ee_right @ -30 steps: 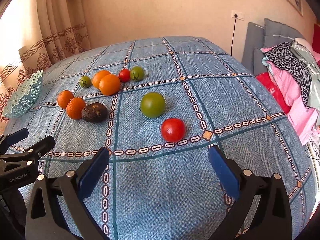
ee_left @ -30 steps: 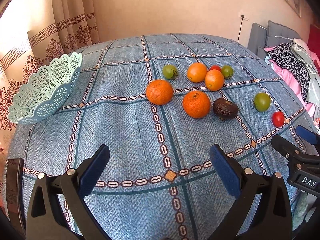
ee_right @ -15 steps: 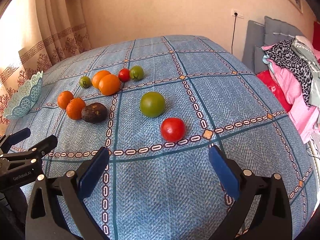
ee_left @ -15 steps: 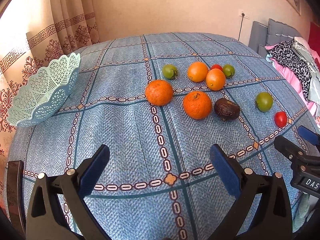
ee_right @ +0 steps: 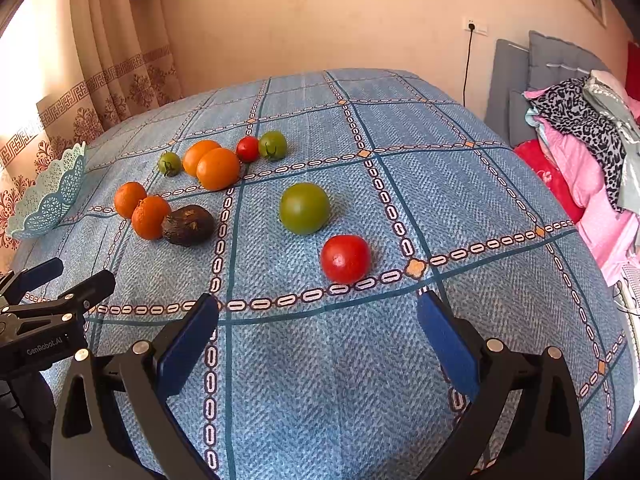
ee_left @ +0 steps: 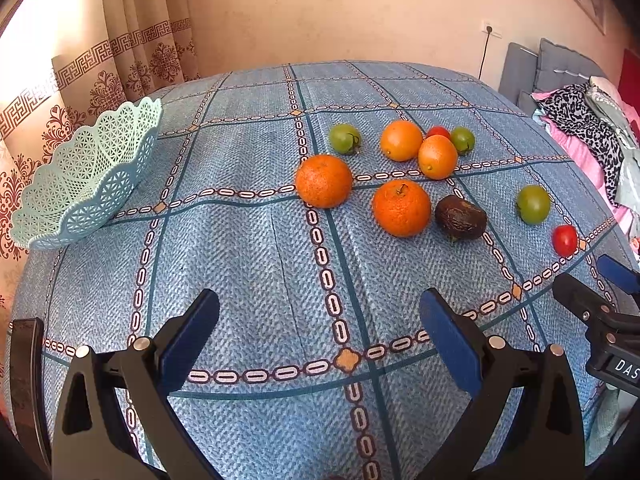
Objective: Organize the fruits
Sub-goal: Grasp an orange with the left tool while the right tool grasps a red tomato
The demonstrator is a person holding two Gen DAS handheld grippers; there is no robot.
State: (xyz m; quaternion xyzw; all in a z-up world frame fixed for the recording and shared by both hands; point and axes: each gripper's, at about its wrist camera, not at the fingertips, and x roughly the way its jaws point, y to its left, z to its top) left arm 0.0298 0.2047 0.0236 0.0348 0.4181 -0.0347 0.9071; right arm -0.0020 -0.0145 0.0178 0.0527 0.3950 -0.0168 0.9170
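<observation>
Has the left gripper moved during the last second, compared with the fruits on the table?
Yes, slightly. In its own view the basket and oranges sit a little lower and rightward, so the left gripper tilted slightly up and left.

Scattered on the blue patterned bedspread (ee_left: 248, 264): pale green lattice plastic basket (ee_left: 84, 176) at far left edge, four round oranges (ee_left: 401, 208) mid-bed, dark wrinkled avocado (ee_left: 460, 217) just right of nearest orange, large green tomato (ee_right: 305, 208) behind large red tomato (ee_right: 345, 258) further right.
</observation>
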